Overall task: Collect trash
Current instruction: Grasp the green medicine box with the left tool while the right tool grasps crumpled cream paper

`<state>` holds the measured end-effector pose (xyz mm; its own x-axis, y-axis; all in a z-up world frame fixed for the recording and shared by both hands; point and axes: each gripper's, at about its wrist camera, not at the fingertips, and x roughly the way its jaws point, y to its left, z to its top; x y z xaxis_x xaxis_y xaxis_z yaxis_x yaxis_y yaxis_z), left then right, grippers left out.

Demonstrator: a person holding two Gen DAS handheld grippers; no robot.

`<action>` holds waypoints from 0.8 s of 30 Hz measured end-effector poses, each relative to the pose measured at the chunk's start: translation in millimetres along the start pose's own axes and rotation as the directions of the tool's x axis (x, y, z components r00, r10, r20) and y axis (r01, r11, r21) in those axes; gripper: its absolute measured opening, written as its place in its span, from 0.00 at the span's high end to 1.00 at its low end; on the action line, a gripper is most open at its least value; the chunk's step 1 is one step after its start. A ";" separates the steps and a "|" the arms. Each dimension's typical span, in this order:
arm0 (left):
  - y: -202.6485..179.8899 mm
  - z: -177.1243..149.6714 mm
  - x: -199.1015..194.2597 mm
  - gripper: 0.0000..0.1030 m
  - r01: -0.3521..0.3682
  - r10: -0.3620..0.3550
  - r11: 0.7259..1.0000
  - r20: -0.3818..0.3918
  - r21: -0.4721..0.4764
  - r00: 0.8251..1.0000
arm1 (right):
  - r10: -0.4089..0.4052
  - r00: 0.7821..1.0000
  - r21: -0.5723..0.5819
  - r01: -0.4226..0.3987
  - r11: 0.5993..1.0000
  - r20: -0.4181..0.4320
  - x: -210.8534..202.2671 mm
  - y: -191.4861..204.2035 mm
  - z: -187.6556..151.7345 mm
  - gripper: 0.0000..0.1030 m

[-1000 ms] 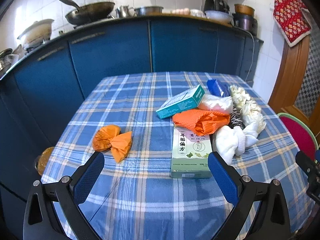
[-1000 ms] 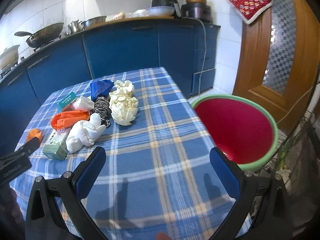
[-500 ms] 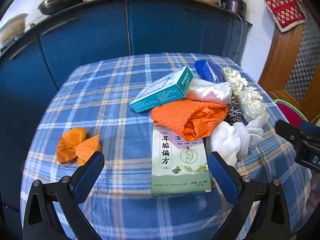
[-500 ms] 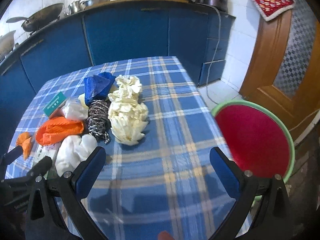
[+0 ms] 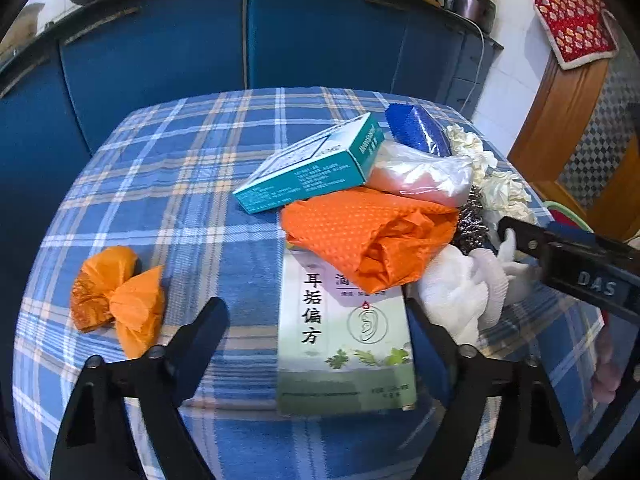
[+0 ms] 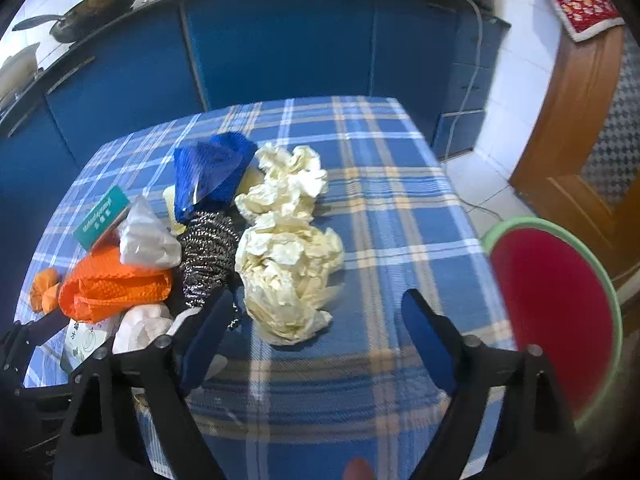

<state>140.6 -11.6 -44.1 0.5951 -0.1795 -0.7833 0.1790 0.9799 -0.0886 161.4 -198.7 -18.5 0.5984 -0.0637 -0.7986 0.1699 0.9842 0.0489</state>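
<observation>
Left view: green-white box fills the gap between the fingers. Orange bag and teal box block 12 o'clock, white wad at 2. Bare desk at 10–11, orange scrap at 9.

Right view: cream paper and scourer block 11; desk clear at 12–1; red basin at 3.

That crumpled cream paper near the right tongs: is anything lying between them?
Nothing visible. The crumpled cream paper lies just ahead of the right tongs, whose jaws are closing with only bare tablecloth between them. The steel scourer sits beside the paper, off the path.
</observation>
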 end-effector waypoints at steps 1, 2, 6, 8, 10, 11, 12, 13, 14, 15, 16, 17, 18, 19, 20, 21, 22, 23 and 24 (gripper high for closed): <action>-0.4 -0.3 0.1 0.22 0.005 -0.005 1.000 -0.002 -0.003 1.000 | 0.017 1.000 -0.004 -0.017 1.000 -0.008 2.5 0.2 0.4 0.30; -0.8 -0.2 0.4 0.23 0.004 -0.004 1.000 -0.003 -0.004 1.000 | 0.029 0.999 -0.007 -0.030 1.000 -0.015 4.9 0.5 0.7 0.35; -4.3 1.2 0.2 0.26 0.001 -0.001 1.000 0.002 -0.010 1.000 | 0.081 0.996 -0.013 -0.082 0.997 -0.045 14.5 0.4 1.4 0.44; -5.2 1.4 0.4 0.26 -0.004 0.004 1.000 0.003 -0.012 1.000 | 0.086 0.995 -0.019 -0.087 0.996 -0.042 15.5 -0.3 0.7 0.47; -6.8 2.2 0.9 0.26 -0.015 0.015 1.000 0.001 -0.013 1.000 | 0.099 0.994 -0.022 -0.100 0.995 -0.045 16.0 -1.7 1.3 0.47; -7.8 2.7 1.3 0.29 -0.023 0.023 1.000 0.002 -0.011 1.000 | 0.106 0.993 -0.022 -0.107 0.994 -0.047 15.7 -3.1 1.2 0.47; -9.2 3.2 1.3 0.32 -0.027 0.027 1.000 0.005 -0.007 1.000 | 0.111 0.993 -0.026 -0.112 0.993 -0.049 16.3 -3.5 1.7 0.47; -10.3 3.3 1.2 0.34 -0.028 0.028 1.000 0.007 -0.002 1.000 | 0.113 0.992 -0.029 -0.114 0.993 -0.049 16.2 -3.7 1.7 0.48; -11.6 3.5 1.0 0.39 -0.028 0.028 1.000 0.009 0.003 1.000 | 0.116 0.992 -0.030 -0.118 0.993 -0.049 16.0 -4.2 1.6 0.48; -13.2 3.7 0.6 0.44 -0.027 0.027 1.000 0.010 0.010 1.000 | 0.121 0.992 -0.027 -0.122 0.992 -0.048 16.4 -5.1 1.9 0.48; -15.0 3.9 1.2 0.44 -0.028 0.028 0.999 0.010 0.017 1.000 | 0.125 0.991 -0.024 -0.126 0.992 -0.047 16.2 -5.9 2.3 0.49; -16.0 3.3 0.9 0.44 -0.032 0.031 0.999 0.010 0.018 0.999 | 0.128 0.991 -0.022 -0.129 0.991 -0.046 16.5 -6.7 2.7 0.51; -16.1 3.1 1.0 0.44 -0.032 0.032 0.999 0.010 0.018 0.999 | 0.127 0.991 -0.019 -0.128 0.992 -0.044 16.2 -7.3 2.7 0.53; -16.1 2.4 0.2 0.44 -0.028 0.028 1.000 0.009 0.013 1.000 | 0.127 0.991 -0.017 -0.128 0.992 -0.043 16.0 -7.9 2.7 0.54; -15.6 2.1 -0.2 0.44 -0.026 0.026 1.000 0.007 0.008 1.000 | 0.127 0.991 -0.014 -0.128 0.992 -0.042 16.0 -8.9 2.6 0.57; -14.9 1.6 -0.8 0.44 -0.024 0.024 1.000 0.004 0.004 1.000 | 0.127 0.991 -0.012 -0.127 0.992 -0.040 15.5 -9.5 2.2 0.60; -14.5 0.8 -1.8 0.44 -0.022 0.022 1.000 -0.001 0.001 1.000 | 0.130 0.991 -0.009 -0.130 0.991 -0.041 14.8 -10.2 2.2 0.61; -14.3 -0.4 -3.2 0.44 -0.018 0.018 1.000 -0.005 -0.001 1.000 | 0.134 0.990 -0.004 -0.135 0.991 -0.042 14.1 -10.8 2.1 0.62; -14.2 -1.7 -5.0 0.44 -0.012 0.012 1.000 -0.008 -0.003 1.000 | 0.138 0.989 -0.001 -0.138 0.990 -0.044 13.4 -11.4 1.7 0.63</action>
<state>133.7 -24.4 -40.0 0.5913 -0.1667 -0.7890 0.1695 0.9822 -0.0805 168.8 -211.0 -28.7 0.5808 0.0801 -0.8101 0.0851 0.9837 0.1582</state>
